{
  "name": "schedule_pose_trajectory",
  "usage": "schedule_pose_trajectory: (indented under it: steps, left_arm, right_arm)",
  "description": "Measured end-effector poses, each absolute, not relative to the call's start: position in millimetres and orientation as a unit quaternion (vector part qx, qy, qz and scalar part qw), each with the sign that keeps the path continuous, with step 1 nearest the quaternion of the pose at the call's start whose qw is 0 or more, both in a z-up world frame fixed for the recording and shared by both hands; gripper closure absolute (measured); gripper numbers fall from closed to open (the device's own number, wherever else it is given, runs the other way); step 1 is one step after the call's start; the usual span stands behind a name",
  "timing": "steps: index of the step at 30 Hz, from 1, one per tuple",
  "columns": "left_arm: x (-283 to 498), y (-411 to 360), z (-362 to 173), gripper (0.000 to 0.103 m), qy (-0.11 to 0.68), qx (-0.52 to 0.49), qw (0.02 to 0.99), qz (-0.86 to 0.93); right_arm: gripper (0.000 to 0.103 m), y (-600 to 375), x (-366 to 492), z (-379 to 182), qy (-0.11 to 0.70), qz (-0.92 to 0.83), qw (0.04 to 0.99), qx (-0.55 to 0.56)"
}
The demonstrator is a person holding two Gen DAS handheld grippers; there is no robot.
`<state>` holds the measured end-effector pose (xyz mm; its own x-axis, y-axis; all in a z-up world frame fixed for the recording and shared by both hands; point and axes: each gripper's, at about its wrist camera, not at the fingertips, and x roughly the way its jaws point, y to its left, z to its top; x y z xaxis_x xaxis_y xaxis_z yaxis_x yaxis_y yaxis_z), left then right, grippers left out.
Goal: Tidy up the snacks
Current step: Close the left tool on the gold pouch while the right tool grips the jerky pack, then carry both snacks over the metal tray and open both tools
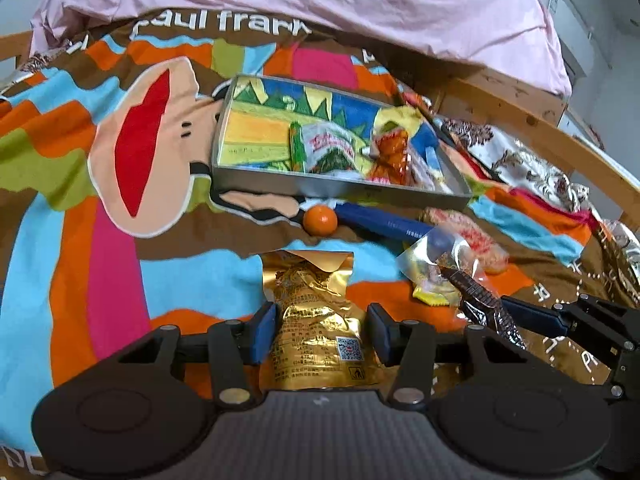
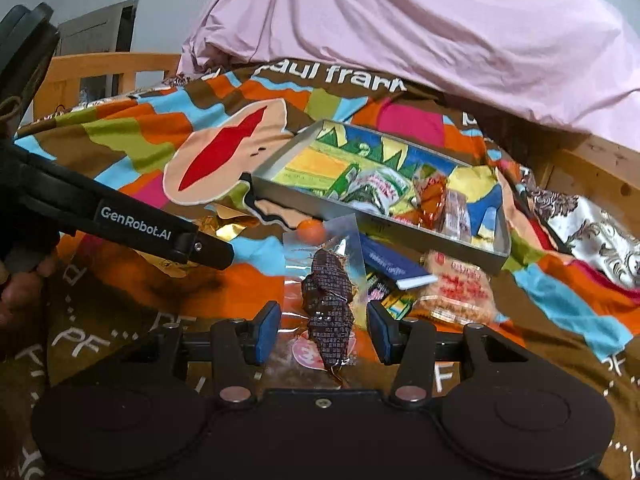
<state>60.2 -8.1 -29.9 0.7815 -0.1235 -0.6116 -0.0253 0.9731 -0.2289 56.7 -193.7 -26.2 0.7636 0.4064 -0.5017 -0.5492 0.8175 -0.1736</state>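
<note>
My left gripper (image 1: 320, 332) is shut on a gold foil snack packet (image 1: 312, 300), whose blue pads press its sides while its top stands free above the bedspread. My right gripper (image 2: 322, 332) is shut on a clear packet holding a dark brown snack (image 2: 330, 300). That packet (image 1: 480, 300) also shows in the left wrist view, low on the right. A grey tray (image 1: 340, 190) (image 2: 400, 230) lies ahead on the bed with several snack packets in its right half. The left gripper's arm (image 2: 160, 232) crosses the left of the right wrist view.
Loose between the grippers and the tray lie an orange ball (image 1: 320, 220) (image 2: 312, 232), a blue box (image 1: 384, 222) (image 2: 396, 266), a red-and-white cracker packet (image 1: 472, 240) (image 2: 460, 288) and a yellow packet (image 1: 432, 276). A pink duvet (image 1: 320, 0) is heaped behind; a wooden bed rail (image 1: 540, 120) runs on the right.
</note>
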Motion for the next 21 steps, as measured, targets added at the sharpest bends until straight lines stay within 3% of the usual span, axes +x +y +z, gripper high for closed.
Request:
schedule_pose_trajectory:
  steps: [9,21]
  left_arm:
    - [82,2,-10,0.05,0.294,-0.123,0.948,-0.021]
    - [182,33,31,0.05,0.233,-0.105,0.967,-0.006]
  right_arm:
    - [0.054,-190,110,0,0.194,0.251,0.94,-0.127]
    - [0.054,-160,235,31,0.167,0.243,0.951,-0.092]
